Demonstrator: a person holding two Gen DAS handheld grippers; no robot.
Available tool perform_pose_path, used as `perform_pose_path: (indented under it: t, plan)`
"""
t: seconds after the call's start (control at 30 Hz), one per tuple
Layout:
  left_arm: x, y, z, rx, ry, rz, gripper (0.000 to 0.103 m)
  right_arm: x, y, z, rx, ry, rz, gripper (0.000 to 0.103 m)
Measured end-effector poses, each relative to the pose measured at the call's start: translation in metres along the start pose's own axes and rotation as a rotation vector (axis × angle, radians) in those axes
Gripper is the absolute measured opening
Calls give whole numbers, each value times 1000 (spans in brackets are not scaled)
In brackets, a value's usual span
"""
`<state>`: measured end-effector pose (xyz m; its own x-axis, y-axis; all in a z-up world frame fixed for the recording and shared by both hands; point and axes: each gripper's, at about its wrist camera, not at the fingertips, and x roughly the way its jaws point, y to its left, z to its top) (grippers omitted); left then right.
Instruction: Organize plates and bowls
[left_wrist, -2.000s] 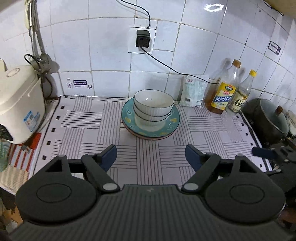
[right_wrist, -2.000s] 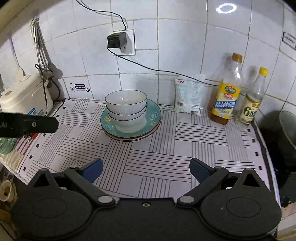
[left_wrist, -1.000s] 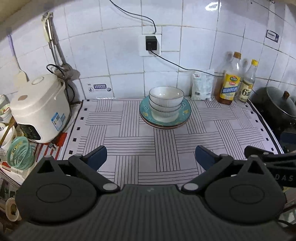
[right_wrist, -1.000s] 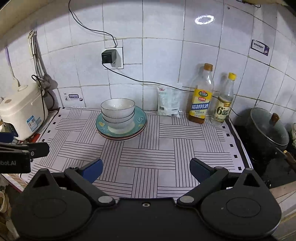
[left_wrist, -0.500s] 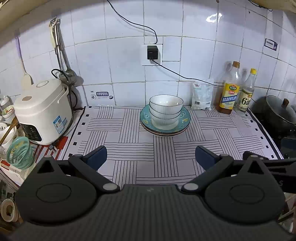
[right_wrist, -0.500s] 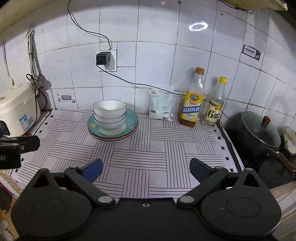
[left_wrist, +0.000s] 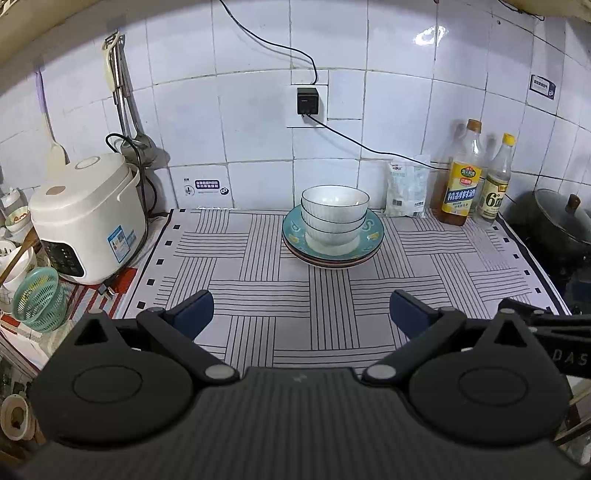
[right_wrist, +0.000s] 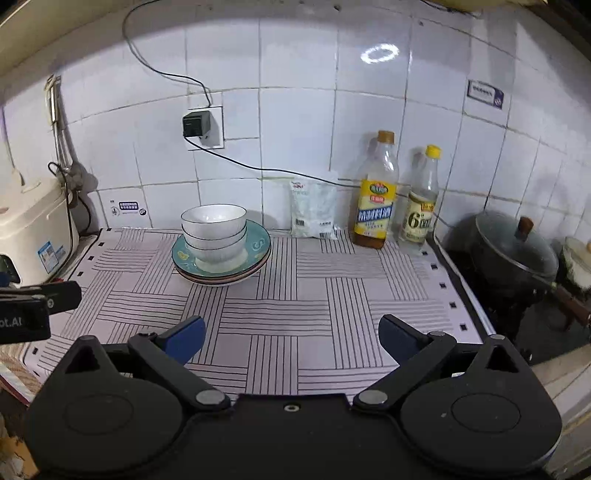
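Stretching across both views is the table (left_wrist: 258, 295), covered by a pale cloth with black woven-line squares, backed by a white tiled wall. Off at its left end sits a white plastic rice cooker (left_wrist: 86, 218), and on the far right a dark metal pot with a glass lid (right_wrist: 515, 249) stands on the stove. Both tools hover over the table's near edge, well apart from the dishes: the left tool (left_wrist: 301, 308) has its blue-tipped fingers spread wide with nothing between them, and the right tool (right_wrist: 291, 338) is just the same, released and empty. Toward the back of the table, centre stage, lies the stack of round plates (left_wrist: 371, 236), a teal patterned one on top of pinkish ones. Nested upright on that stack sit three white ribbed ceramic bowls (left_wrist: 334, 214), one inside the other. Right of them, against the wall, stand a yellow-labelled cooking wine bottle (right_wrist: 376, 195), a smaller clear vinegar bottle (right_wrist: 421, 199) and a white plastic pouch (right_wrist: 313, 208).
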<state>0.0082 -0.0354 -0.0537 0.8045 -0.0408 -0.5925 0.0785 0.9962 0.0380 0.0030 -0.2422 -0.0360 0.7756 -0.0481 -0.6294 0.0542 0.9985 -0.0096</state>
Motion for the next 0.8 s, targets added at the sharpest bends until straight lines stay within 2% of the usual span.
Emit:
perform_pose_path:
  t: [0.47, 0.8]
  plan:
    - [5, 0, 1, 25, -2, 19, 103, 3, 3, -3, -2, 20, -15, 101]
    - [7, 3, 4, 32, 8, 3, 103, 8, -1, -2, 12, 27, -17, 101]
